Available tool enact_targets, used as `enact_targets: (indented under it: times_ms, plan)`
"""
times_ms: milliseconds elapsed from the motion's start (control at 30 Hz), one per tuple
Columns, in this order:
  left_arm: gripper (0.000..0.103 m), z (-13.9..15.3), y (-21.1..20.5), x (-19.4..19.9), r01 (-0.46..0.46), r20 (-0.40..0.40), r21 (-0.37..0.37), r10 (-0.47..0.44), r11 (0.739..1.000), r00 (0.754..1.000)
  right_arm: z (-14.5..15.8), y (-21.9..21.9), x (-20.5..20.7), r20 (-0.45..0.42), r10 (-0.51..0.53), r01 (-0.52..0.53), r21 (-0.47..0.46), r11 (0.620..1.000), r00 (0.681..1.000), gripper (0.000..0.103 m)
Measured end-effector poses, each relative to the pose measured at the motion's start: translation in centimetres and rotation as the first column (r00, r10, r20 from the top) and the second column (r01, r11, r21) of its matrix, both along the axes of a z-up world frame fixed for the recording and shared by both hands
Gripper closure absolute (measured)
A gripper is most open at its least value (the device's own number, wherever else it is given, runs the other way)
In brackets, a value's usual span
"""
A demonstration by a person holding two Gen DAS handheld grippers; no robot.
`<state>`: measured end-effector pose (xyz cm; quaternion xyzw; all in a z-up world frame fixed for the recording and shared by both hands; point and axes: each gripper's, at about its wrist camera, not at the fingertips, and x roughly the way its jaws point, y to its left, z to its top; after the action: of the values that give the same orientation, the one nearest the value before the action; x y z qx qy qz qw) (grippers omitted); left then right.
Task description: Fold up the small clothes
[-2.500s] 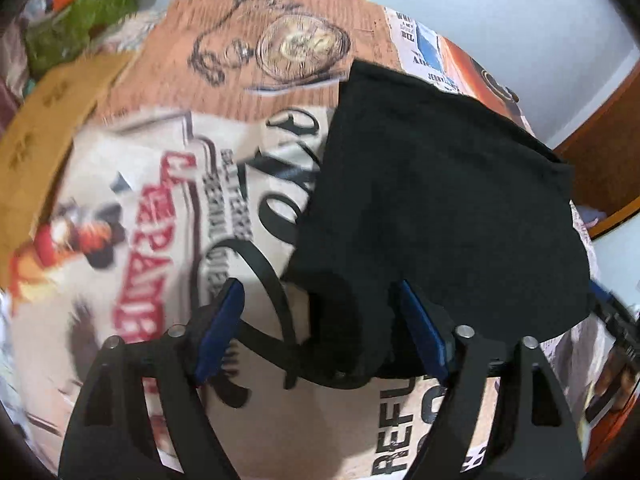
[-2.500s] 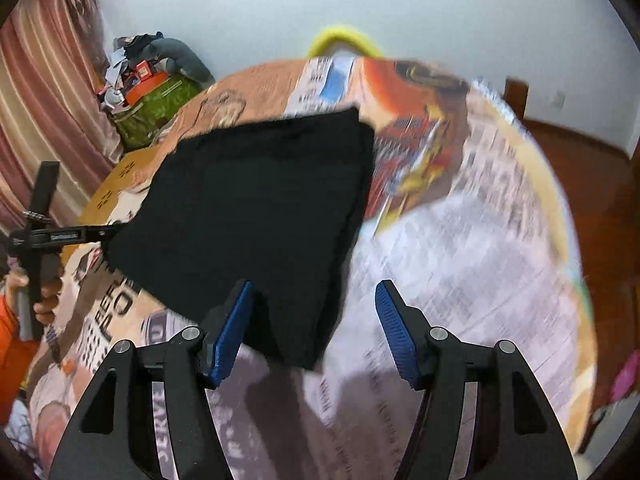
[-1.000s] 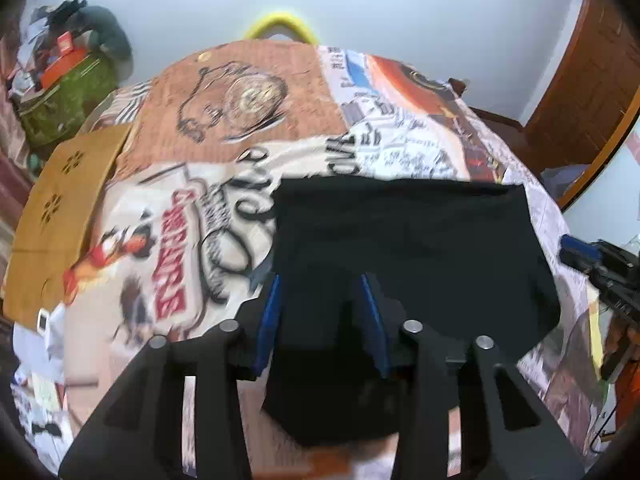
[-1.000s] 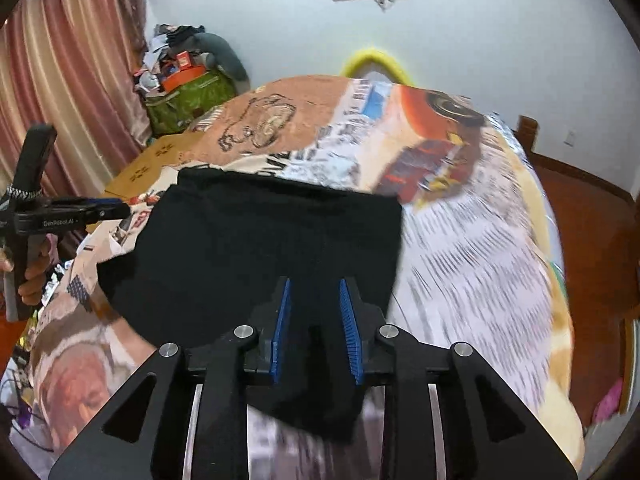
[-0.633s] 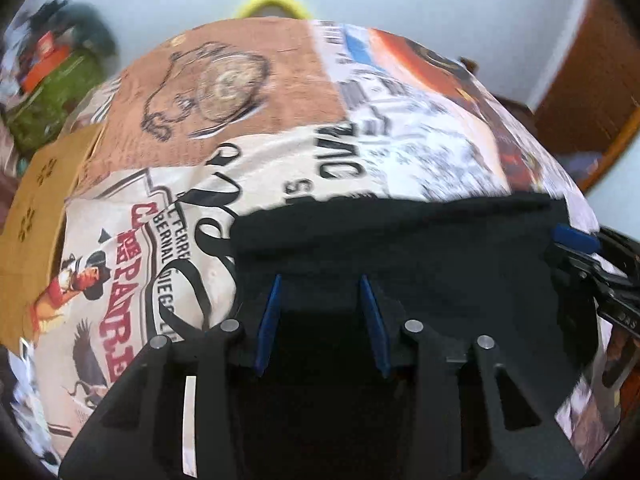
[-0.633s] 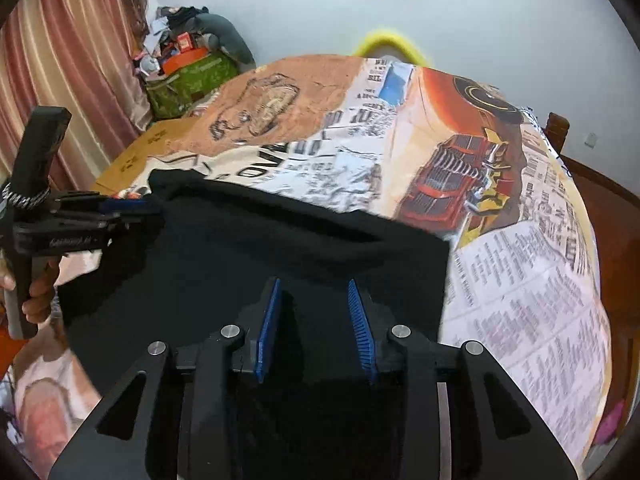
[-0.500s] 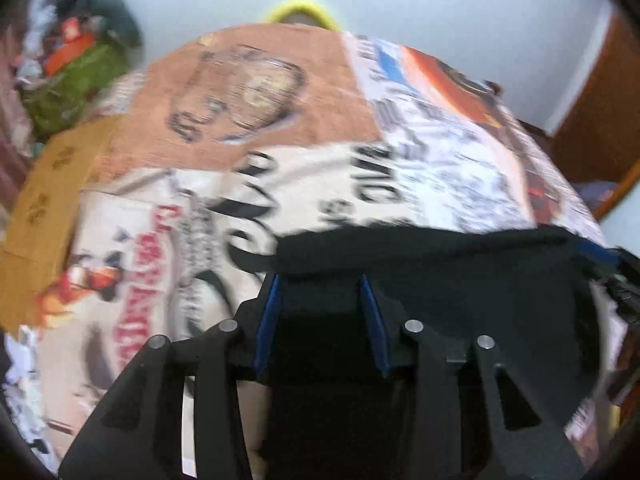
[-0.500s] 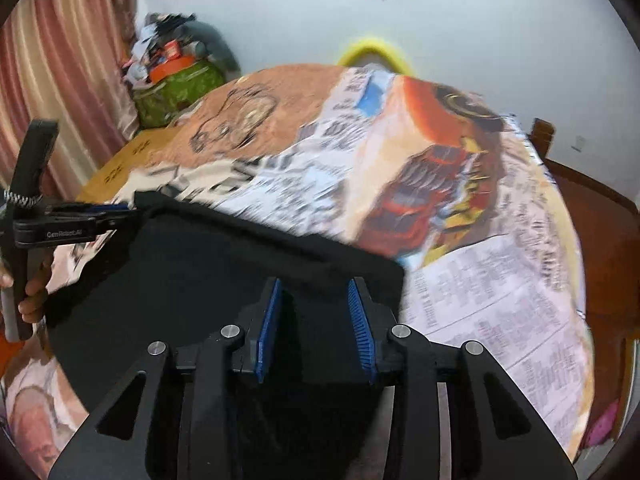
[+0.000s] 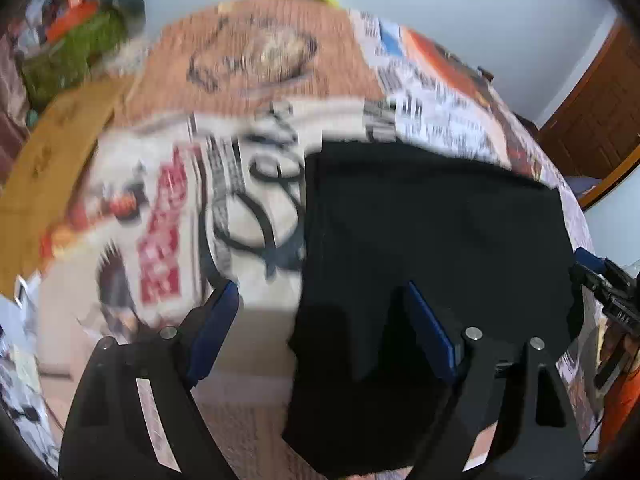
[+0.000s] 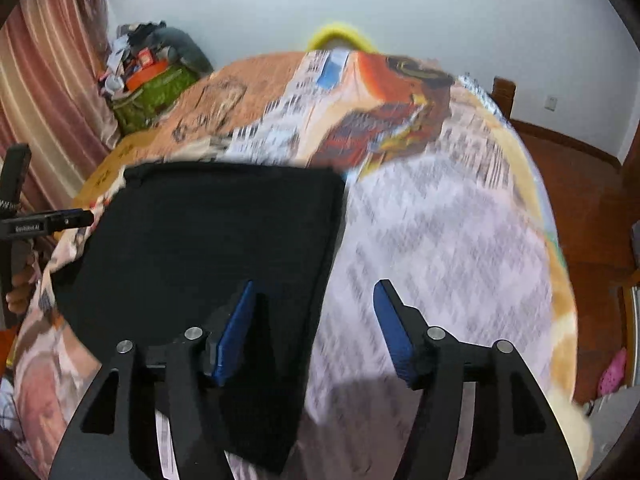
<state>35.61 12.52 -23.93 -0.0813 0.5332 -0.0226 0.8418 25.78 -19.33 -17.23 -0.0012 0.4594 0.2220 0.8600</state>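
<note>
A small black garment (image 9: 432, 240) lies flat on the printed bedspread (image 9: 168, 216). In the left wrist view my left gripper (image 9: 320, 320) is open, its blue pads spread over the garment's near left edge, holding nothing. In the right wrist view the same garment (image 10: 208, 248) lies left of centre. My right gripper (image 10: 316, 328) is open over its near right edge, empty. The left gripper (image 10: 60, 220) shows at the far left of that view, the right gripper (image 9: 600, 276) at the far right of the left view.
A cardboard sheet (image 9: 52, 160) lies at the bed's left edge. A green bag with clutter (image 10: 156, 84) sits by the striped curtain (image 10: 48, 92). A yellow hoop (image 10: 340, 36) stands behind the bed. Wooden floor (image 10: 580, 184) lies to the right.
Both grippers were shut on the garment's near edge and carried it forward. Now both have opened and let it go, and it lies flat on the bedspread.
</note>
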Motion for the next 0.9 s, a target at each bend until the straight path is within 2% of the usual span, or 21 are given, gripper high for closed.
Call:
enact_targets:
  times_ms: [100,267,367,467,533,567,633,700,800,900]
  plan:
    - [0.019,-1.8,0.1,-0.1,-0.022,-0.054,-0.069,0.018,0.997,0.998,-0.4,0.6,-1.0,0.004,0.012,-0.012,0.000,1.000,1.000,0.038]
    - [0.019,-2.1,-0.3,0.8,-0.029,-0.046,-0.126,0.023,0.992,0.999,-0.7,1.8,-0.4,-0.002,0.045,-0.044,0.017,0.999,0.999,0.038]
    - [0.024,-2.1,-0.5,1.8,-0.007,-0.044,-0.186,-0.002,0.982,0.999,-1.1,2.8,0.3,-0.006,0.060,-0.059,0.038,0.998,0.998,0.036]
    - [0.030,-2.3,-1.1,2.6,0.019,-0.037,-0.200,-0.027,0.980,0.999,-1.6,3.4,1.0,-0.013,0.058,-0.057,0.057,0.997,0.998,0.036]
    - [0.034,-2.5,-1.4,3.0,0.025,-0.032,-0.206,-0.033,0.978,0.999,-1.8,3.7,1.4,-0.013,0.049,-0.048,0.058,0.997,0.999,0.039]
    - [0.039,-2.5,-1.5,3.1,0.026,-0.031,-0.210,-0.034,0.977,0.999,-1.9,4.0,1.4,-0.010,0.050,-0.049,0.052,0.997,0.999,0.042]
    - [0.050,-2.6,-1.6,3.2,0.026,-0.032,-0.222,-0.034,0.975,0.999,-1.9,4.4,1.4,-0.004,0.057,-0.056,0.037,0.998,0.998,0.061]
    - [0.068,-2.7,-1.4,3.2,0.016,-0.037,-0.232,-0.025,0.973,0.999,-2.0,4.6,1.4,-0.019,0.066,-0.065,0.047,0.997,0.998,0.076]
    - [0.081,-2.5,-0.8,2.8,0.001,-0.036,-0.259,-0.011,0.966,0.999,-1.8,4.8,1.4,-0.031,0.068,-0.066,0.052,0.996,0.997,0.086]
    - [0.085,-1.5,-1.0,1.9,0.011,-0.007,-0.232,-0.013,0.973,1.000,-1.1,4.8,1.1,-0.021,0.059,-0.058,0.057,0.997,0.998,0.091]
